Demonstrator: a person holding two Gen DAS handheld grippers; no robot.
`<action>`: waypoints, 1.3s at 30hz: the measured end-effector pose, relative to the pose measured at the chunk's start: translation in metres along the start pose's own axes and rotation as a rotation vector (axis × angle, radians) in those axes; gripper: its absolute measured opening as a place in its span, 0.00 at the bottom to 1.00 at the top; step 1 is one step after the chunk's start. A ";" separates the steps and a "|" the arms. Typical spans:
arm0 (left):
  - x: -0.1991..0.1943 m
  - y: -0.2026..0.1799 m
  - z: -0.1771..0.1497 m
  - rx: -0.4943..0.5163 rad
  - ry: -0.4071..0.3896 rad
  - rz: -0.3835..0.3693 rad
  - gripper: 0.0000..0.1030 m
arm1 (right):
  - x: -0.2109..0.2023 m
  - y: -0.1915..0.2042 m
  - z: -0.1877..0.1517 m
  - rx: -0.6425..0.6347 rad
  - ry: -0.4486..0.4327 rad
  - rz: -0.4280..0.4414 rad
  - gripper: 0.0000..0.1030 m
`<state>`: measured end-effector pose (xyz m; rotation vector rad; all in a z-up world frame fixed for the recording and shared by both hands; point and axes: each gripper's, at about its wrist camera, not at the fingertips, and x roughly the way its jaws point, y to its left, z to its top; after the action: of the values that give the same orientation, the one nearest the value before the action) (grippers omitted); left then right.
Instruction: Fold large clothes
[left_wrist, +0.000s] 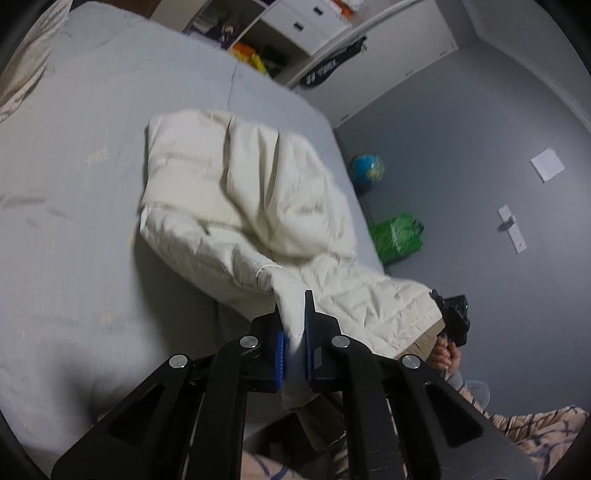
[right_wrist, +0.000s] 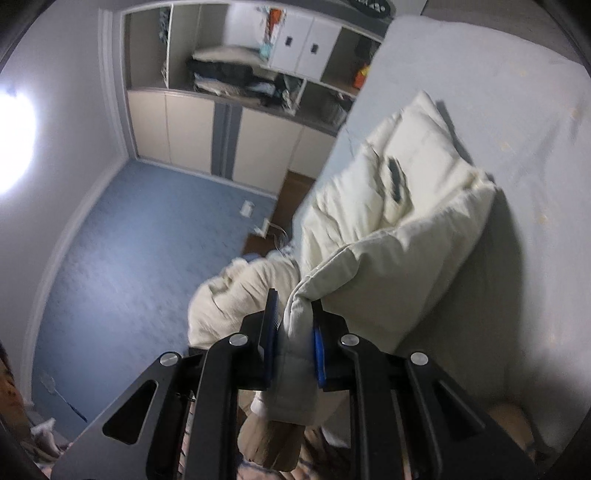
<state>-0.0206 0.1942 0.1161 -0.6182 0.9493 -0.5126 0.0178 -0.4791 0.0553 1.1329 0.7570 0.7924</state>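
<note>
One grey-sheeted bed (left_wrist: 74, 221) fills most of what we see, shelving (right_wrist: 258, 66) beyond it. The cream padded garment (left_wrist: 240, 192) lies bunched near its edge. Our left gripper (left_wrist: 293, 321) and right gripper (right_wrist: 291, 317) each pinch its fabric; shelf contents blur.

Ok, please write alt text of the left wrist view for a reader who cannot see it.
The left gripper is shut on an edge of a cream padded jacket, which lies partly on a bed with a grey sheet. At the right, the right gripper meets the same jacket; behind it are a globe and a green bag.
</note>
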 end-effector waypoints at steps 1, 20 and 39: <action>-0.001 -0.001 0.006 0.003 -0.017 -0.001 0.08 | 0.002 0.001 0.005 0.004 -0.016 0.010 0.13; 0.009 -0.011 0.121 0.018 -0.154 -0.003 0.08 | 0.072 -0.009 0.122 0.138 -0.220 0.091 0.13; 0.096 0.061 0.228 -0.162 -0.181 0.101 0.08 | 0.160 -0.087 0.214 0.298 -0.300 -0.113 0.13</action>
<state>0.2306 0.2344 0.1183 -0.7453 0.8502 -0.2858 0.2945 -0.4646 0.0058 1.4248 0.6918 0.4091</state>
